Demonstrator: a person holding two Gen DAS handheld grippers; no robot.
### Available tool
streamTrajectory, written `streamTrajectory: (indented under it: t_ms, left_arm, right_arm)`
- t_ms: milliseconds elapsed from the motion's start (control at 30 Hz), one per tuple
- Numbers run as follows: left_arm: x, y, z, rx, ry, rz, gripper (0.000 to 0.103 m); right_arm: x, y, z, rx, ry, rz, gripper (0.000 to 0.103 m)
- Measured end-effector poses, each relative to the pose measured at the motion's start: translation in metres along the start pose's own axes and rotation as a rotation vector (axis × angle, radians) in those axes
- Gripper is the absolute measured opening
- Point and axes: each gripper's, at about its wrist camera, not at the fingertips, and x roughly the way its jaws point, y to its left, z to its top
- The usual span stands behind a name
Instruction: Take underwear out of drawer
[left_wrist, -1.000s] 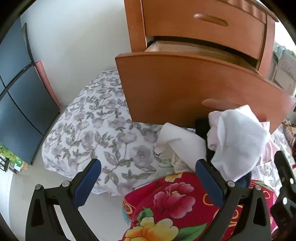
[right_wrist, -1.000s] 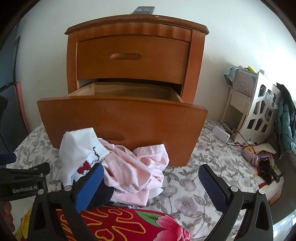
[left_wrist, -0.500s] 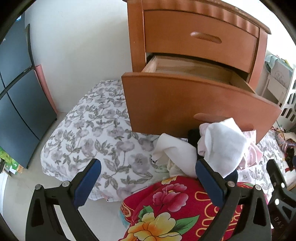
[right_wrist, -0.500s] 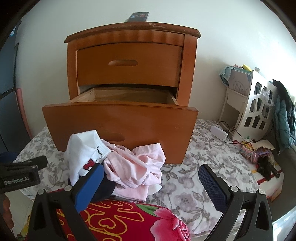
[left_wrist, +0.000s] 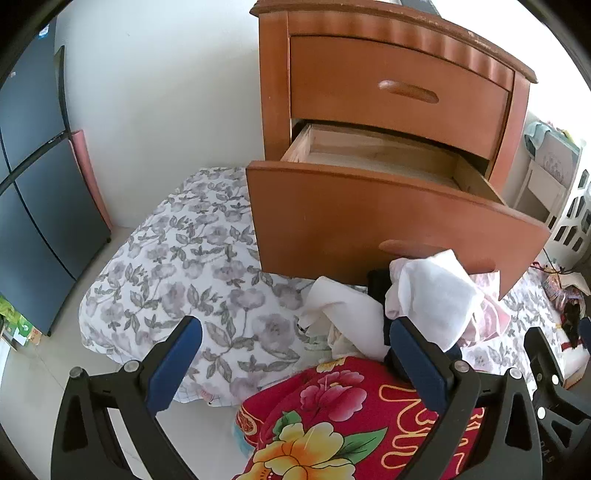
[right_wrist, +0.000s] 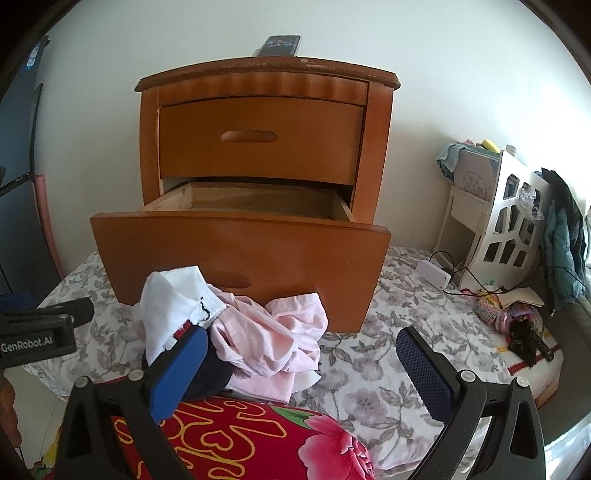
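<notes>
Drawer (right_wrist: 240, 254) open, looks empty | underwear pile (right_wrist: 236, 332) lies outside, near front | left gripper (left_wrist: 295, 354), right gripper (right_wrist: 299, 369) spread wide, holding nothing | task seems done

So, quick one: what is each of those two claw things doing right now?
Left gripper: jaws open, holding nothing.
Right gripper: jaws open, holding nothing; the clothes pile lies loose on the bed.

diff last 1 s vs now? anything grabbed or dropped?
Both grippers, left and right, pulled back from the nightstand, which looks smaller now; both stayed open, nothing grabbed or released. Clothes pile unmoved in front of the open lower drawer.
</notes>
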Motion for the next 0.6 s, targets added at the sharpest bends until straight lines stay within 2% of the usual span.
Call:
streamTrajectory:
  t_ms: [600]
  left_arm:
    - [0.0033,-0.0014,-0.0025,0.015,0.008,0.014,0.102]
  right_arm:
    - [-0.0008,-0.0010,0.0004,0.005,-0.007,0.005,0.103]
